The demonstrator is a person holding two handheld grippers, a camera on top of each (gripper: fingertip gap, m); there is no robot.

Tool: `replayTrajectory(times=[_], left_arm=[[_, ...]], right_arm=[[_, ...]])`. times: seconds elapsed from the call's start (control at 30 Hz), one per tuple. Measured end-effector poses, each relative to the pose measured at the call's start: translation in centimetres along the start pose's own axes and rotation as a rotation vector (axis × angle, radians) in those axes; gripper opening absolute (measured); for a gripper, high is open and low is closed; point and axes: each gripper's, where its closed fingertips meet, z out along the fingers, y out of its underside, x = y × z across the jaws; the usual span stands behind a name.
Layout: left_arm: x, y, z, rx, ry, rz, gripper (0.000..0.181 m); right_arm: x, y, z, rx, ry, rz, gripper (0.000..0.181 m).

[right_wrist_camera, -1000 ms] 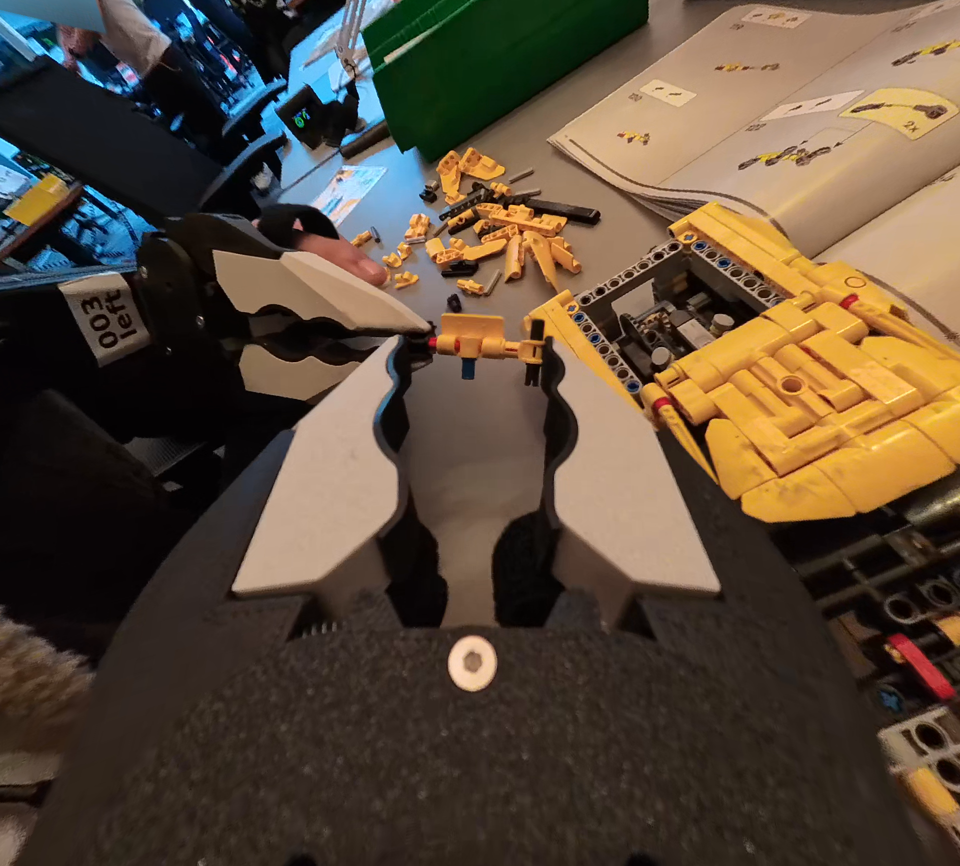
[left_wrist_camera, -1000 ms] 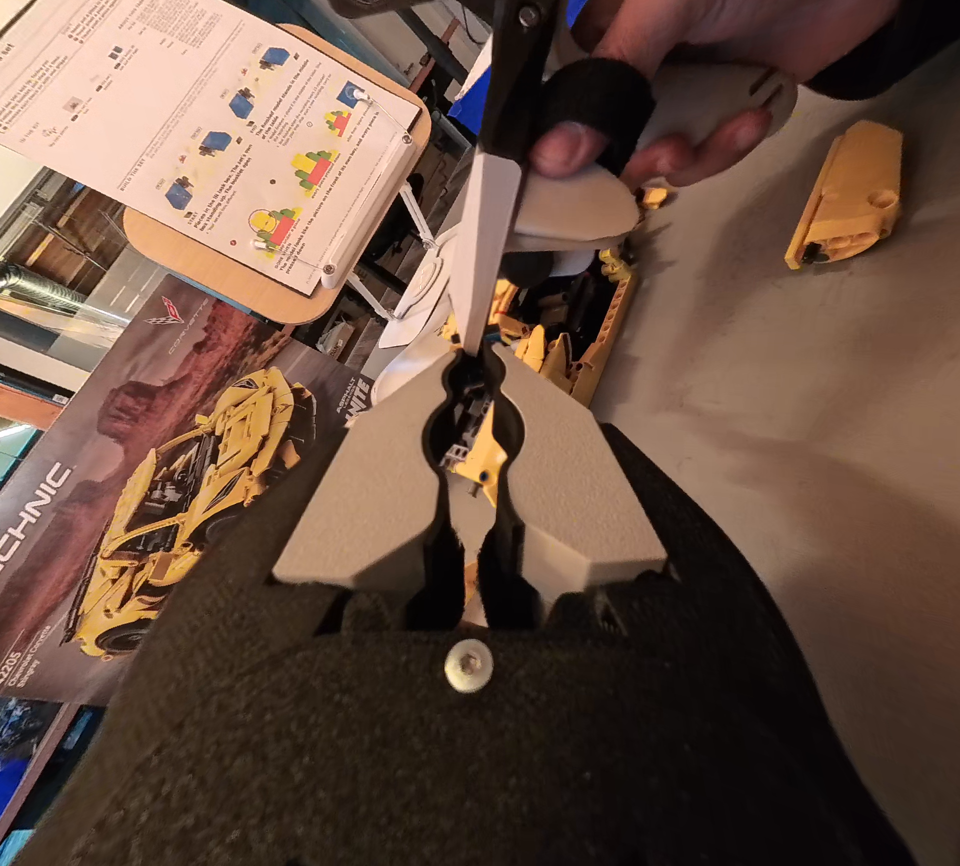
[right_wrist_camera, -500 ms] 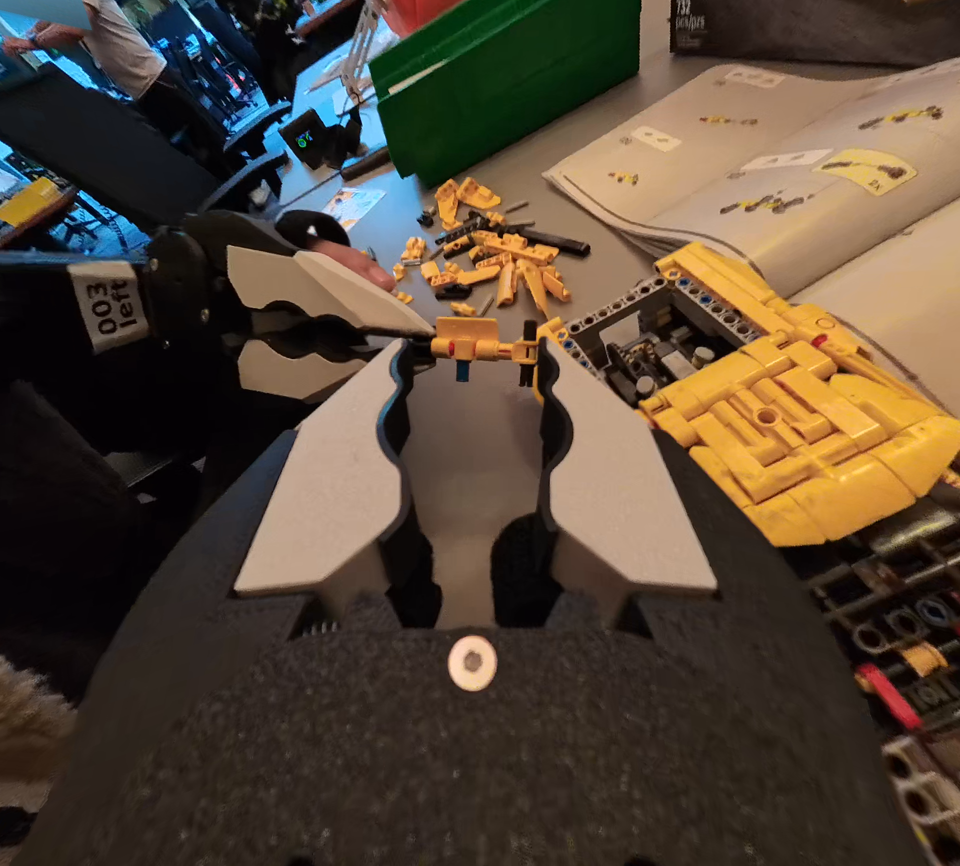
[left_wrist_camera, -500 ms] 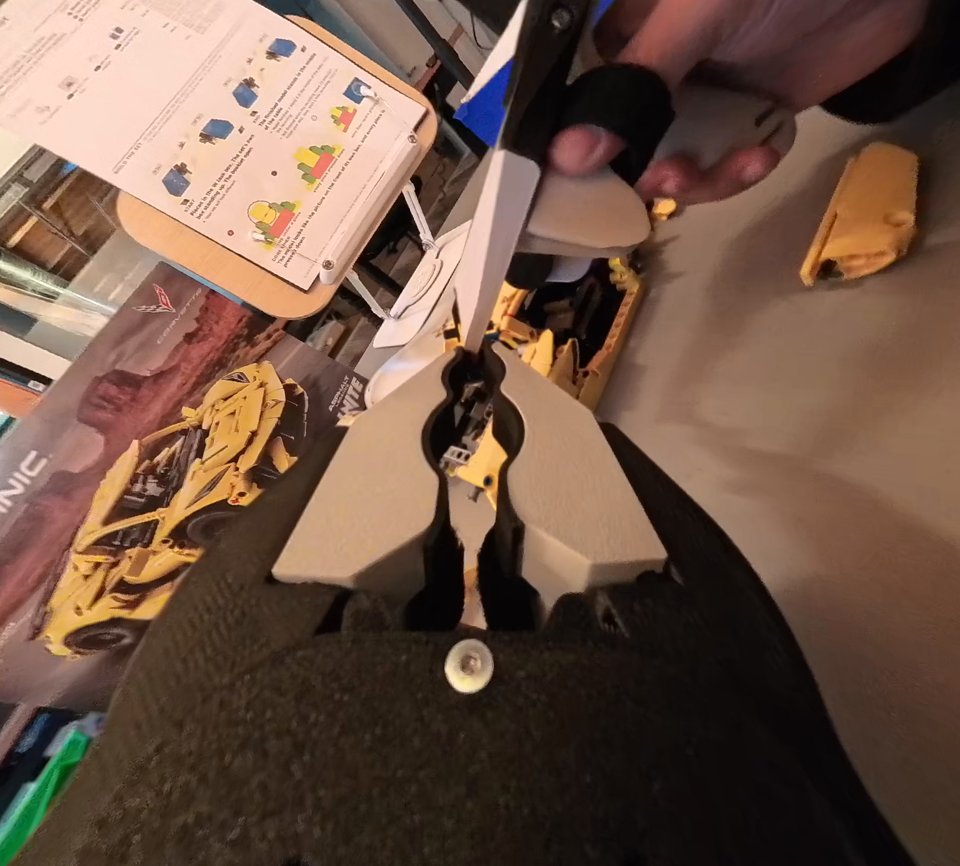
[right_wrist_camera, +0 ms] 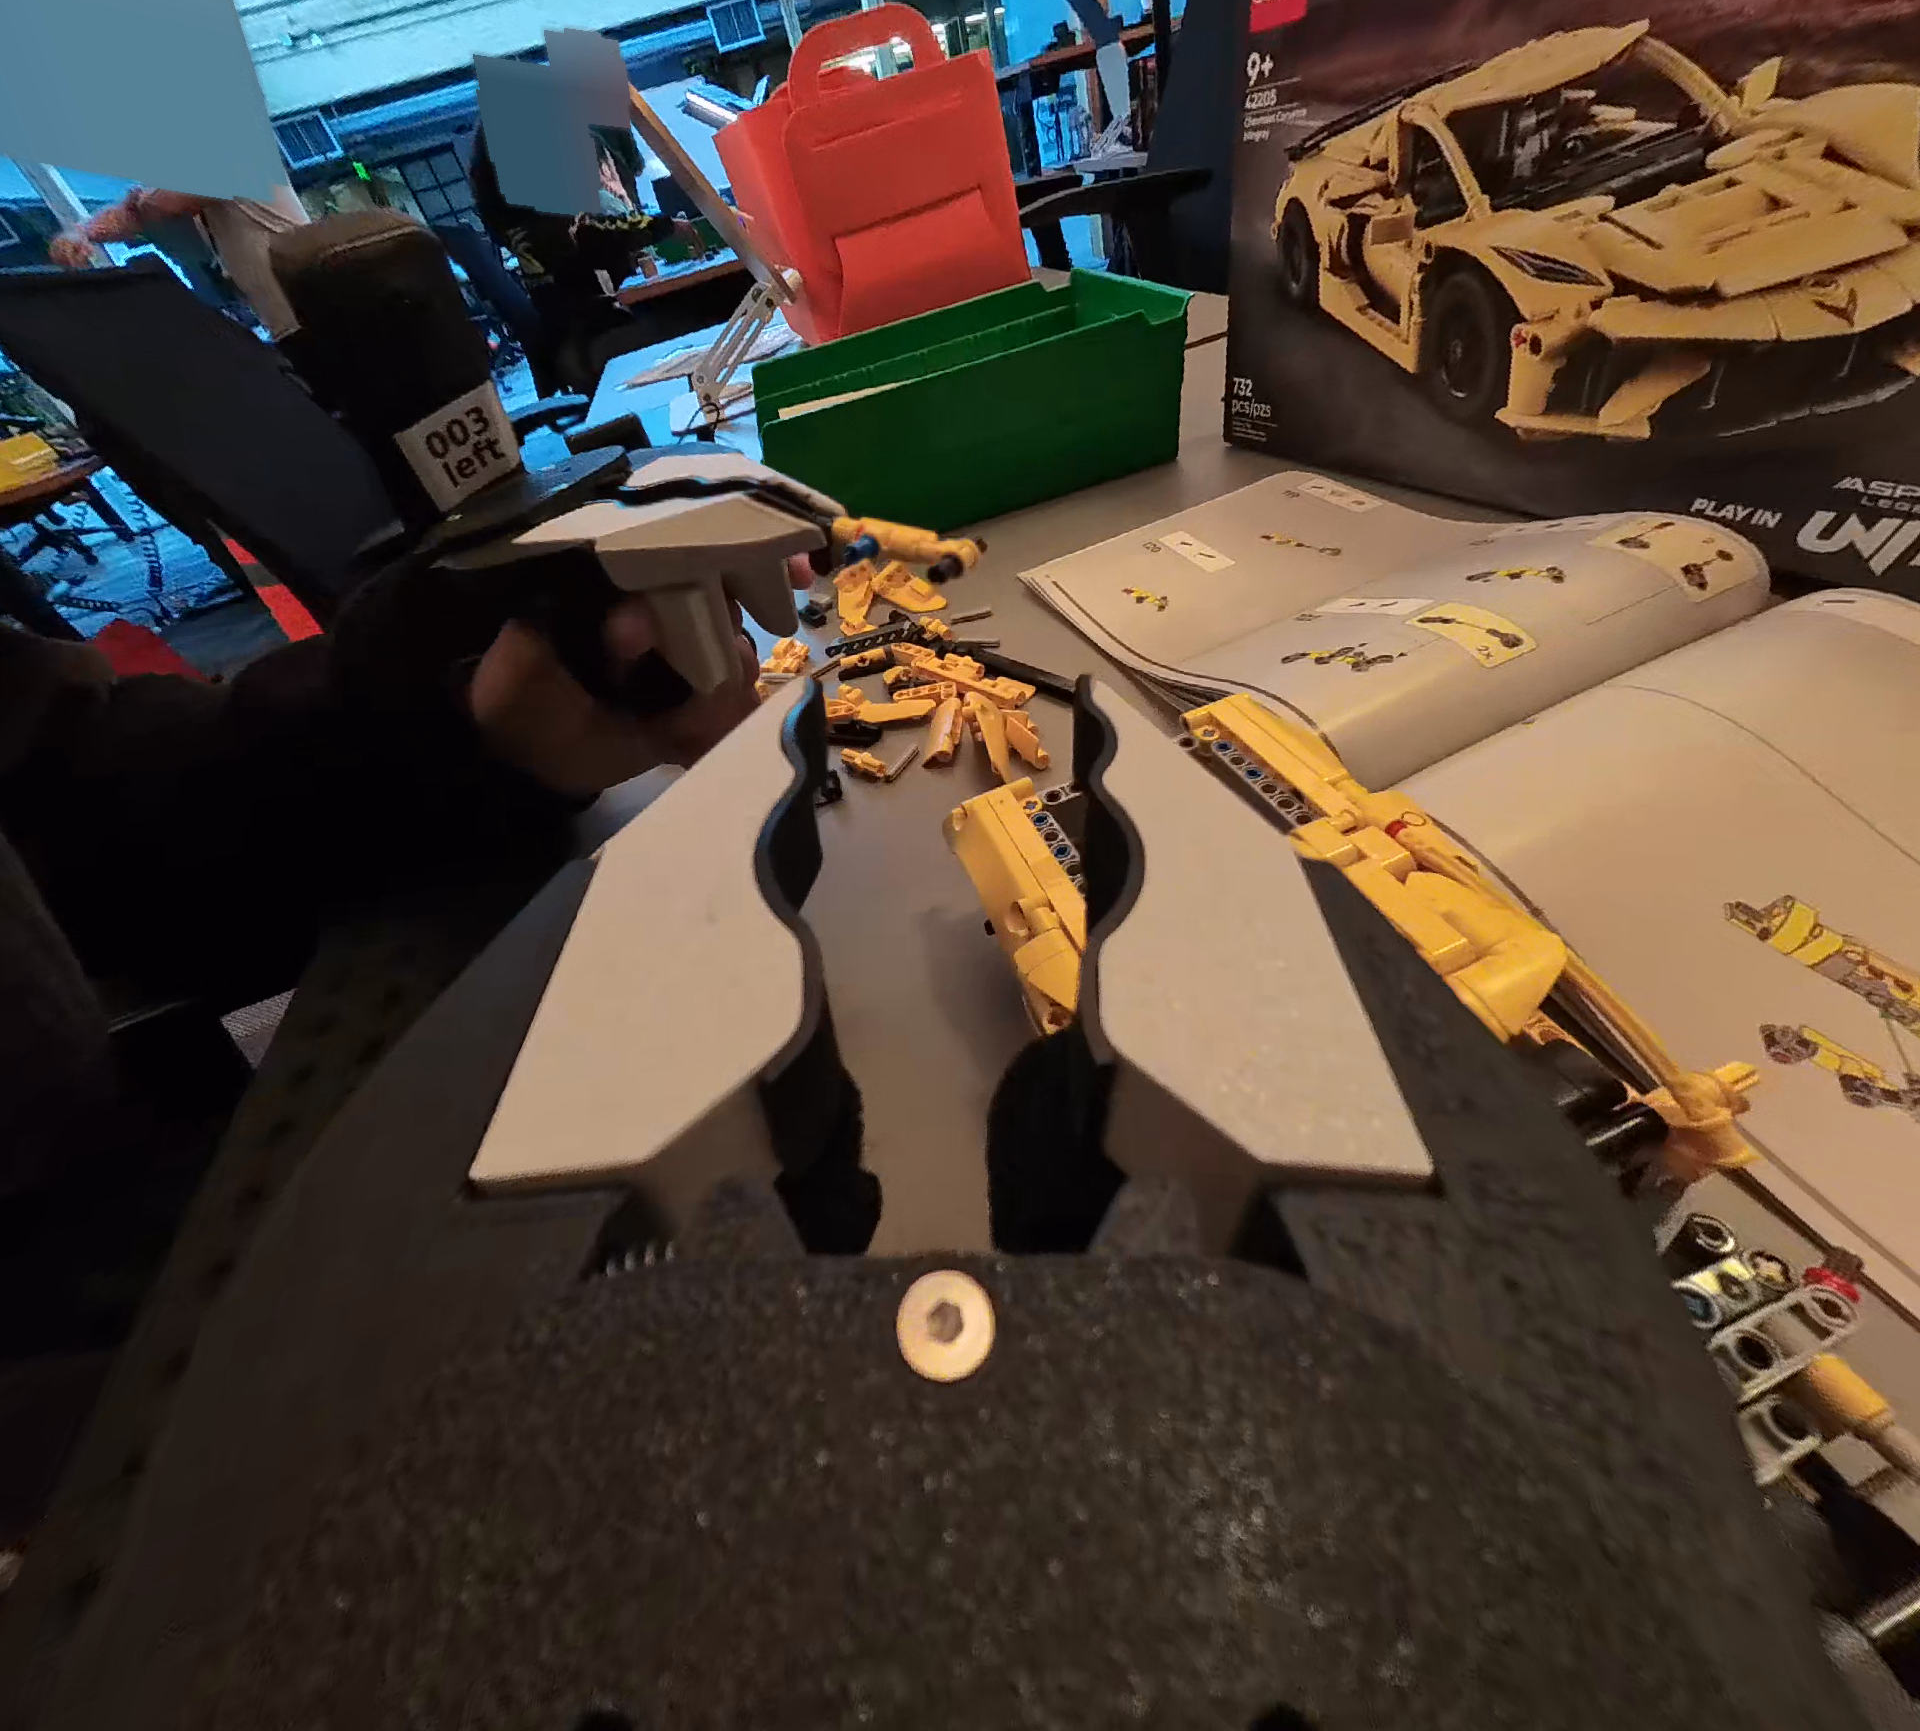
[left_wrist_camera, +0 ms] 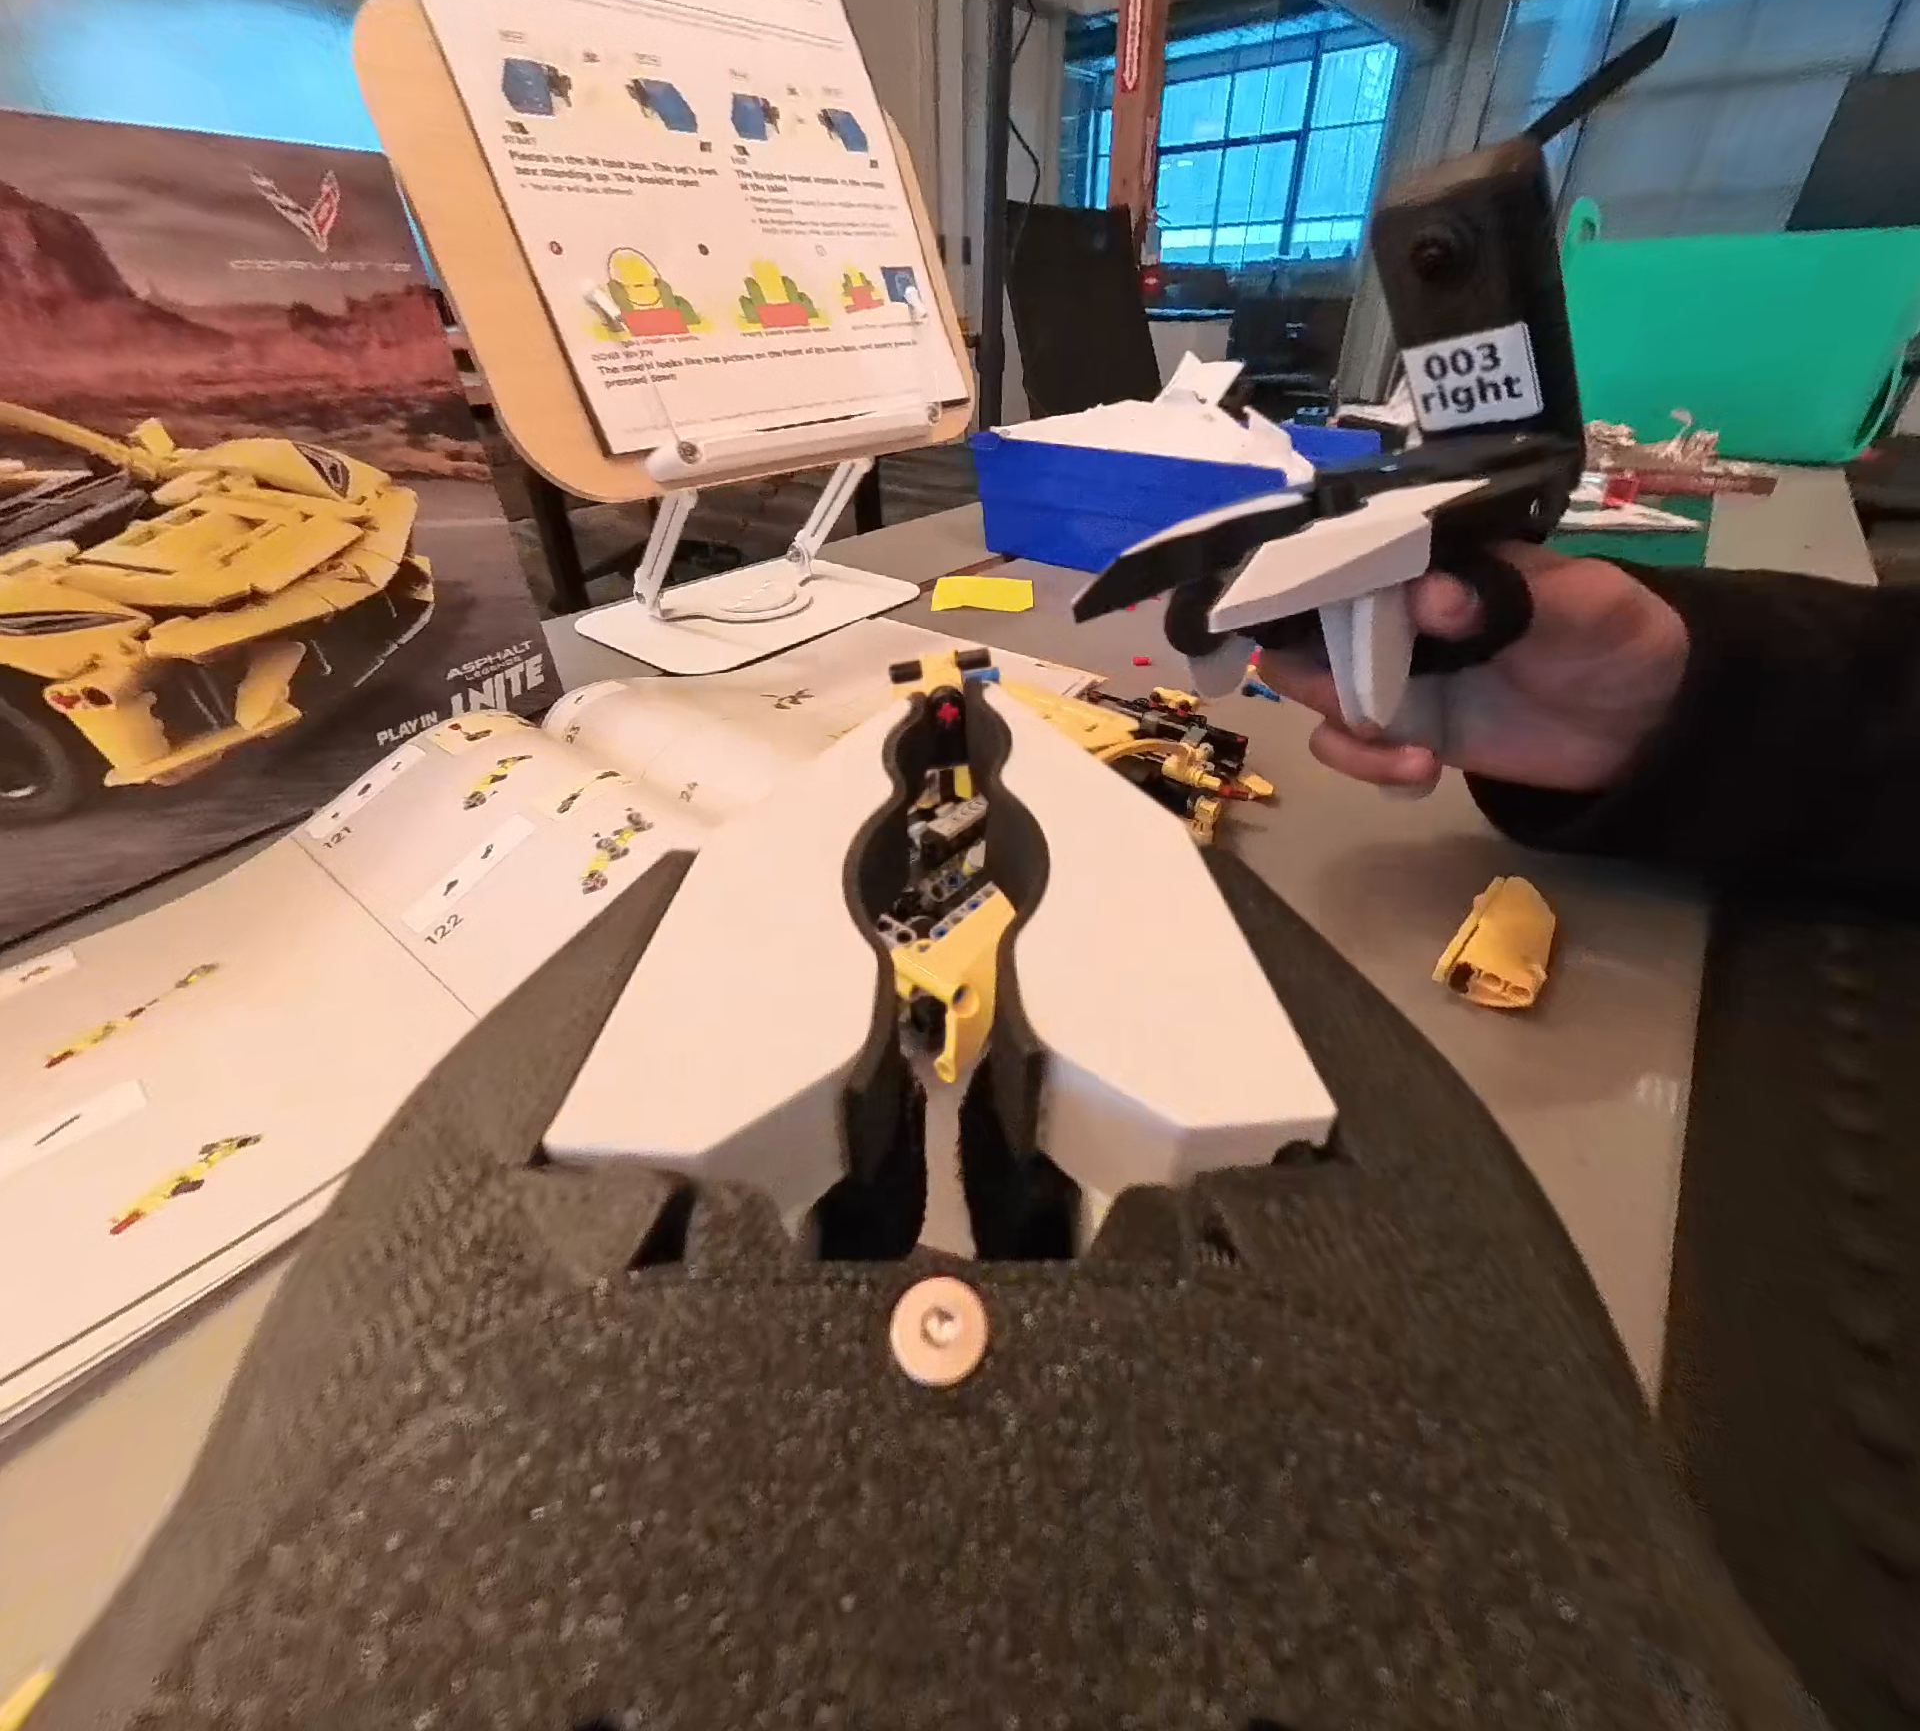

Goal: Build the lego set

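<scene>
Noted a flat grey tabletop (left_wrist_camera: 1507, 1110) beneath everything. Found a tall printed cardboard set box (right_wrist_camera: 1558, 227) standing upright at two o'clock in the right wrist view, with a thick open paper instruction booklet (right_wrist_camera: 1662, 746) lying flat just in front of it at three o'clock. Saw a green plastic bin (right_wrist_camera: 966, 414) at twelve o'clock, well behind the parts.

Found the partly built yellow-and-black brick car model (right_wrist_camera: 1403, 871) resting on the table at four o'clock, overlapping the booklet's near edge and partly hidden behind the right-hand finger.

Saw the left gripper (left_wrist_camera: 945, 694) at ten o'clock in the right wrist view, raised off the table and clenched on a small yellow brick sub-assembly with black pins (right_wrist_camera: 904, 538), which stuck out sideways past the fingertips. Saw the right gripper (right_wrist_camera: 940, 705) released, its fingers spread wide with nothing between them, above the table near the model.

Noted a loose scatter of small yellow and black brick pieces (right_wrist_camera: 977, 725) at twelve o'clock between bin and model. Spotted a single curved yellow panel piece (left_wrist_camera: 1496, 943) at four o'clock in the left wrist view, apart from the rest.
</scene>
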Motion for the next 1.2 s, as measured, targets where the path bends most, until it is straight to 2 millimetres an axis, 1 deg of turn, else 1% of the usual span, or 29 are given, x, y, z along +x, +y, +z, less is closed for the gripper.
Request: replayTrajectory(times=[0.07, 0.13, 0.27, 0.33, 0.4, 0.53, 0.7, 0.73, 0.77, 0.8, 0.87, 0.93, 0.97, 1.03, 1.2], left_arm=[[-0.5, -0.2, -0.2, 0.019, -0.011, -0.029, 0.006], [-1.2, -0.1, -0.3, 0.027, -0.027, -0.054, 0.006], [-2.8, 0.6, -0.2, -0.002, -0.074, -0.098, 0.006], [-3.3, 0.8, -0.2, -0.014, -0.078, -0.108, 0.006], [-3.7, 1.2, 0.0, -0.029, -0.085, -0.105, 0.006], [-4.0, 1.9, 0.4, -0.055, -0.078, -0.13, 0.006], [-3.9, 2.4, 0.5, -0.074, -0.055, -0.168, 0.006], [-3.5, 2.4, 0.5, -0.076, -0.035, -0.174, 0.006], [-2.6, 2.4, 0.6, -0.084, 0.019, -0.189, 0.006], [-0.9, 2.4, 0.7, -0.1, 0.12, -0.217, 0.006], [3.5, 3.2, 0.7, -0.174, 0.349, -0.247, 0.006], [6.9, 5.4, 0.6, -0.299, 0.466, -0.142, 0.006], [8.0, 6.7, 0.6, -0.361, 0.492, -0.073, 0.006], [9.4, 8.5, 0.6, -0.445, 0.516, 0.022, 0.006], [10.8, 10.7, 0.8, -0.552, 0.519, 0.122, 0.006]], right_arm=[[0.2, -0.2, -0.2, 0.02, -0.003, 0.028, 0.045], [0.8, -0.5, -0.5, 0.035, 0.012, 0.057, 0.043], [1.5, -1.0, -1.3, 0.061, 0.01, 0.14, 0.043], [1.9, -1.2, -1.7, 0.069, 0.008, 0.182, 0.042], [2.4, -1.3, -2.0, 0.08, 0.014, 0.203, 0.042], [3.7, -0.7, -2.4, 0.067, 0.037, 0.239, 0.042], [4.2, -0.9, -2.9, 0.091, 0.022, 0.31, 0.042], [4.3, -0.9, -2.9, 0.092, 0.025, 0.313, 0.042], [4.4, -1.0, -3.0, 0.095, 0.031, 0.31, 0.042], [4.5, -1.0, -3.0, 0.096, 0.036, 0.305, 0.042], [4.5, -1.0, -3.1, 0.097, 0.045, 0.295, 0.041], [4.6, -1.0, -3.0, 0.092, 0.051, 0.285, 0.041], [4.5, -0.9, -2.9, 0.086, 0.052, 0.283, 0.041], [4.5, -0.9, -2.9, 0.082, 0.056, 0.275, 0.04], [4.2, -1.1, -2.9, 0.076, 0.064, 0.245, 0.039]])
